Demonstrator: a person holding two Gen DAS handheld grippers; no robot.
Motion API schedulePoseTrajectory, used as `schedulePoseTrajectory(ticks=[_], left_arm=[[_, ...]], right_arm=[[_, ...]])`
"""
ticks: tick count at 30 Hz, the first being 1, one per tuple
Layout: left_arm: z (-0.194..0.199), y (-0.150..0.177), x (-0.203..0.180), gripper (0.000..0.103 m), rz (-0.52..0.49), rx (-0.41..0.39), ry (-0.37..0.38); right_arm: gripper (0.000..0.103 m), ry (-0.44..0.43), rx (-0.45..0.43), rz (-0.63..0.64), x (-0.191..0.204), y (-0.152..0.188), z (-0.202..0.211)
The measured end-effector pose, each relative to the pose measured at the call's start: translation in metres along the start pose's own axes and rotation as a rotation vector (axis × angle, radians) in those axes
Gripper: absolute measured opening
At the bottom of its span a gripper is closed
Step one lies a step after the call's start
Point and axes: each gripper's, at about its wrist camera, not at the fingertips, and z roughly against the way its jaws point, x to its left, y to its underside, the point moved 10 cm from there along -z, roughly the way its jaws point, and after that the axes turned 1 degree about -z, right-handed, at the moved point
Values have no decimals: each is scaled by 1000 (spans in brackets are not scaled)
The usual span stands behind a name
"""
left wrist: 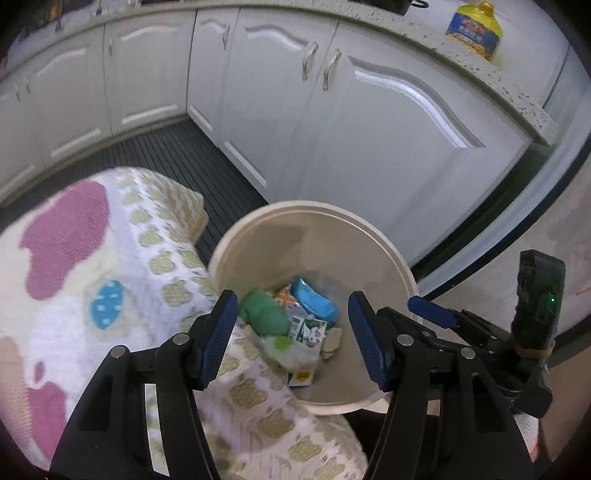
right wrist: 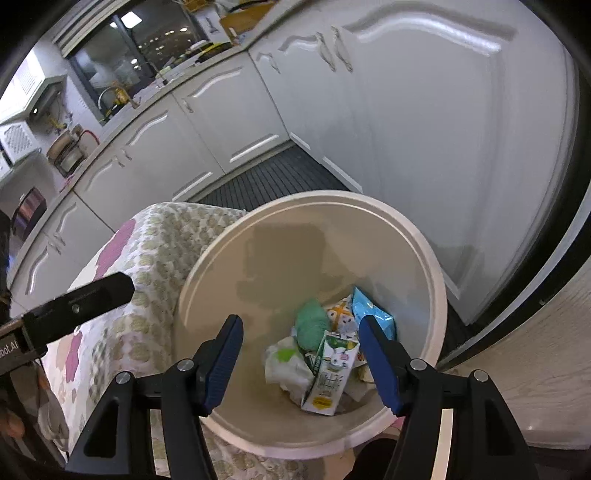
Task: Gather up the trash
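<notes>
A cream round trash bin (left wrist: 255, 236) stands on the floor beside a cloth-covered table (left wrist: 92, 258). In it lie a green wad (left wrist: 264, 314), a blue packet (left wrist: 314, 299), a small drink carton (left wrist: 308, 332) and crumpled white wrappers. My left gripper (left wrist: 291, 332) is open and empty above the bin's near rim. My right gripper (right wrist: 301, 360) is open and empty over the bin (right wrist: 221, 277), with the carton (right wrist: 330, 369), the green wad (right wrist: 312, 326) and the blue packet (right wrist: 371, 312) below it. The right gripper also shows in the left wrist view (left wrist: 432, 312).
White kitchen cabinets (left wrist: 332, 122) stand behind the bin, with a dark ribbed mat (left wrist: 177, 155) on the floor. A yellow oil bottle (left wrist: 474, 29) stands on the counter. The table's cloth (right wrist: 147, 258) has purple and blue patches. A wood-look floor (right wrist: 546, 350) lies at the right.
</notes>
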Motion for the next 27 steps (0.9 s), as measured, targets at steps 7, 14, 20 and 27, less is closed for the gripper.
schedulePoseTrajectory(ticks=[7,14,20,27], left_arm=[[49,5,26,61,-19,-114,-177],[95,16,54,61,47,-203,-219],[138,21,76,61,80,-267,-286],[184,23,95,73,98,-365,-342]], right_arm=[[73,10,-102,39,32,-10,27],[80,-5,-157,93,75,-16,46],[90,-37,-228,126,112,-21,67],[96,-42,-280,166,146,-19,83]])
